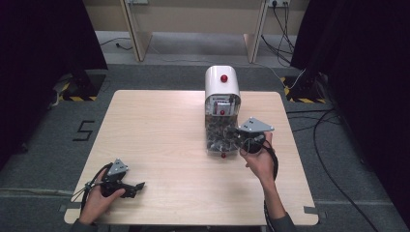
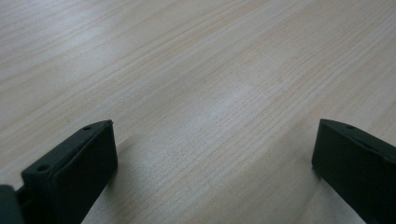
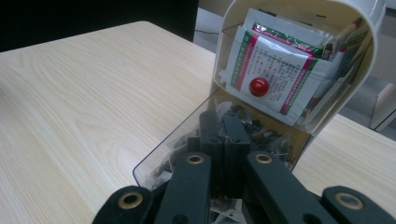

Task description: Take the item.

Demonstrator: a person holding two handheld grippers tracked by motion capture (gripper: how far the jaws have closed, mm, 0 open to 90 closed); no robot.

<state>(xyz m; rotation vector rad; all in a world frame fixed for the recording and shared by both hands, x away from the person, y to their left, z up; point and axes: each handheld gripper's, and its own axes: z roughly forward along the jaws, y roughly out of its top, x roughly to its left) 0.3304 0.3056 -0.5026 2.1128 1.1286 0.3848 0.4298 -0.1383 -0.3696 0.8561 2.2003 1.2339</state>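
Two jaws of the right gripper [image 3: 223, 123] press together inside the pulled-out clear drawer [image 3: 161, 156] of the white cabinet [image 1: 222, 87] (whether they pinch anything, I cannot tell). Left gripper [image 1: 139, 186] rests wide on the table [image 1: 154, 125].

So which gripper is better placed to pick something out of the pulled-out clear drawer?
The right. The right gripper already reaches into the clear plastic drawer of the white dispenser box, jaws together among the dark packets. The left gripper rests open on the wooden table, far off.
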